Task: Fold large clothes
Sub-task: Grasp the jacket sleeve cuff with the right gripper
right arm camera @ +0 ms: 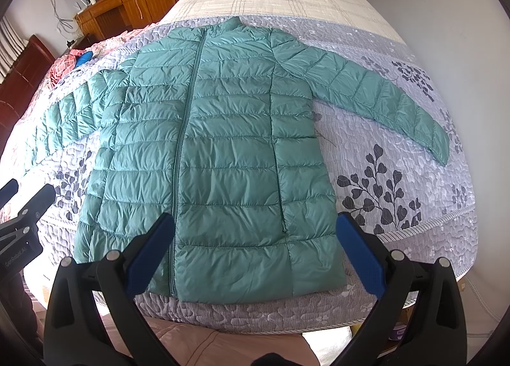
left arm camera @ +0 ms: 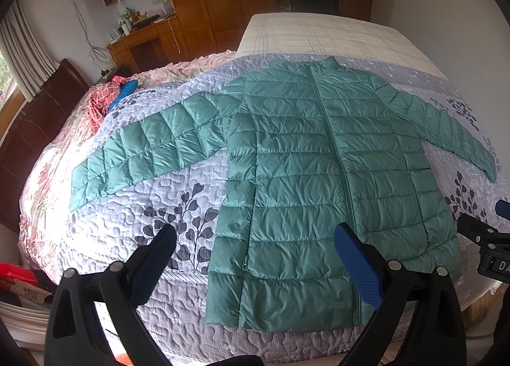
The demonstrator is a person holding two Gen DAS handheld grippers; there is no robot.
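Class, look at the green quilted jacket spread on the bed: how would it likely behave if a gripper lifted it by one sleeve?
The jacket is probably floppy: its sleeves lie limp and flat on the quilt, so the body would likely hang and drag. Its puffy quilting suggests it is light for its size. The shiny shell may be slippery between the fingers.

You have one jacket point(left arm camera: 306, 181) in front of you: a long, teal-green quilted puffer with a stand collar, lying flat and face up on the quilt point(left arm camera: 178, 193), zipped shut along the front. Its collar points away from you and its hem lies nearest you, close to the bed's edge. Both sleeves are spread out from the body and angle down toward you, the left sleeve point(left arm camera: 149, 149) reaching far out, the right sleeve point(right arm camera: 379, 91) likewise. The fabric looks puffy and lightly wrinkled, unfolded.
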